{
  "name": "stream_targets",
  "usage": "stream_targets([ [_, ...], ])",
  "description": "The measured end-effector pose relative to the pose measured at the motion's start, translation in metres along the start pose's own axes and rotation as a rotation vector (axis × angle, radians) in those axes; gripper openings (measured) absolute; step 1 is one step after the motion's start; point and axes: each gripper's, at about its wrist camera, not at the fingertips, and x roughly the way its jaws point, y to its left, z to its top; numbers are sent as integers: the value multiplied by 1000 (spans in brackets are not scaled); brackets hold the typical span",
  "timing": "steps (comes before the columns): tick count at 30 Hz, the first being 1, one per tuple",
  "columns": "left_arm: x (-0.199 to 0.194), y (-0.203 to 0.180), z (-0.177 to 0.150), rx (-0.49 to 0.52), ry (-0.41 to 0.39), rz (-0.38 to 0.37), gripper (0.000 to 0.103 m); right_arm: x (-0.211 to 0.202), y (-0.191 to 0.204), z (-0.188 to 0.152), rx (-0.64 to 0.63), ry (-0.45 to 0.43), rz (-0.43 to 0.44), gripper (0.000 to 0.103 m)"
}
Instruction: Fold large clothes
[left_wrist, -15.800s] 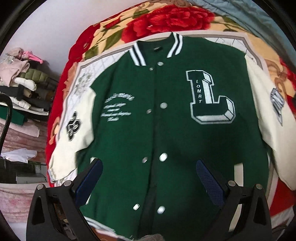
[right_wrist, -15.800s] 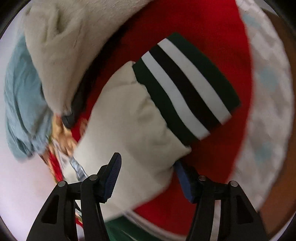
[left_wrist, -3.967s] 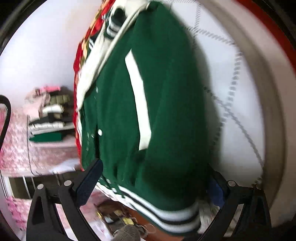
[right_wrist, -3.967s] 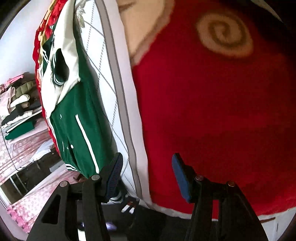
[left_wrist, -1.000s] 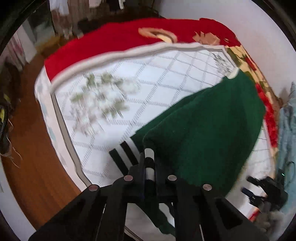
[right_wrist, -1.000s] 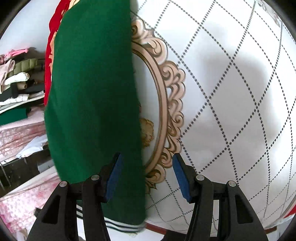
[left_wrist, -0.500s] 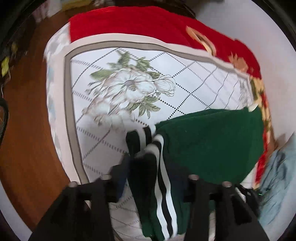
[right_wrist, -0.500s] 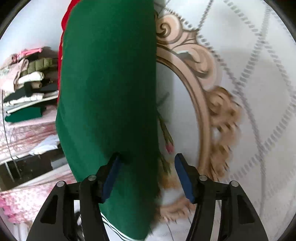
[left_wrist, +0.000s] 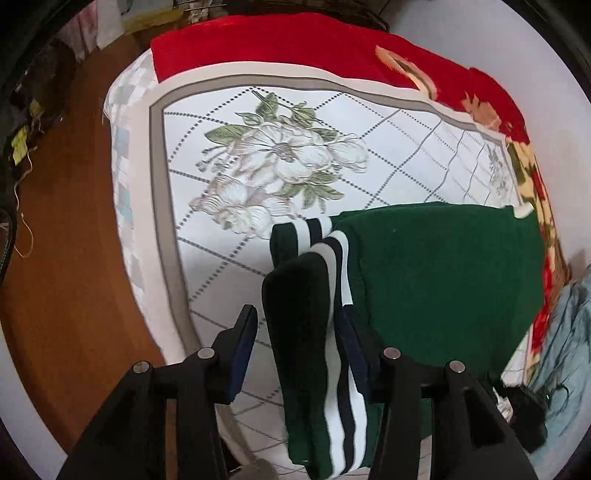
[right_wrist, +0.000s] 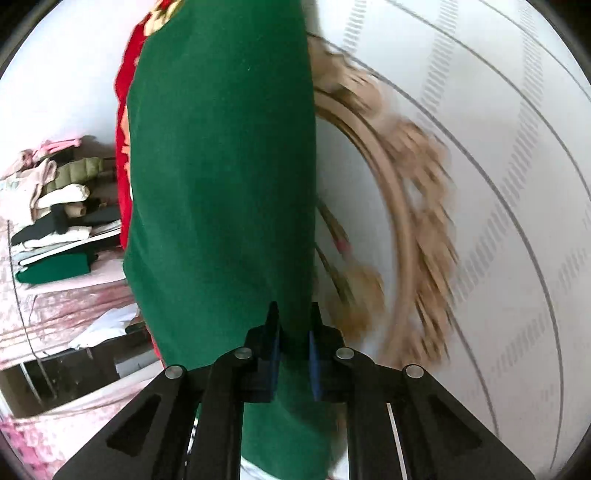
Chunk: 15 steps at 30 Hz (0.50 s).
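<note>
The green varsity jacket (left_wrist: 436, 273) lies folded, back side up, on the white floral bedspread (left_wrist: 280, 155). Its striped green, white and black hem band (left_wrist: 314, 325) sits loose between the fingers of my left gripper (left_wrist: 295, 343), which is open around it. In the right wrist view the jacket (right_wrist: 221, 166) fills the middle as a long green panel. My right gripper (right_wrist: 293, 347) is shut on the jacket's green edge next to the bedspread's tan scroll pattern (right_wrist: 406, 221).
A red blanket (left_wrist: 295, 40) covers the far part of the bed. The wooden floor (left_wrist: 62, 229) lies left of the bed edge. A stack of folded clothes (right_wrist: 55, 206) stands on a pink-covered surface. A blue-grey cloth (left_wrist: 569, 332) lies at the right.
My left gripper has opened and let go of the striped hem, which now rests between its fingers. My right gripper has closed onto the jacket's green edge.
</note>
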Motion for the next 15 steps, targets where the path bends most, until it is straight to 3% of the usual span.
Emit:
stream_targets([
  [2,0,5,3,19,8,21,43,-4,-7,-25,12,53,-21,8],
  [4,-3,12,6,23,4,31,43,4,-15,-56,-13,162,-43,4],
  [5,-3,14,8,15,2,27,43,10,-18,-72,-34,232,-57,4],
  [7,0,18,12,-14,11,1,43,15,-23,-84,-60,291,-66,4],
  [12,26,2,29,-28,31,-65,43,-9,-34,-59,-92,217,-118,10],
  [13,29,-5,33,-5,-2,-46,32,-16,-34,-49,-94,184,-126,14],
  [14,26,-12,35,19,-54,-31,1,-23,-36,-40,-99,154,-131,26],
  [15,21,-21,38,48,-101,-21,1,-32,-44,-34,-109,132,-134,41],
])
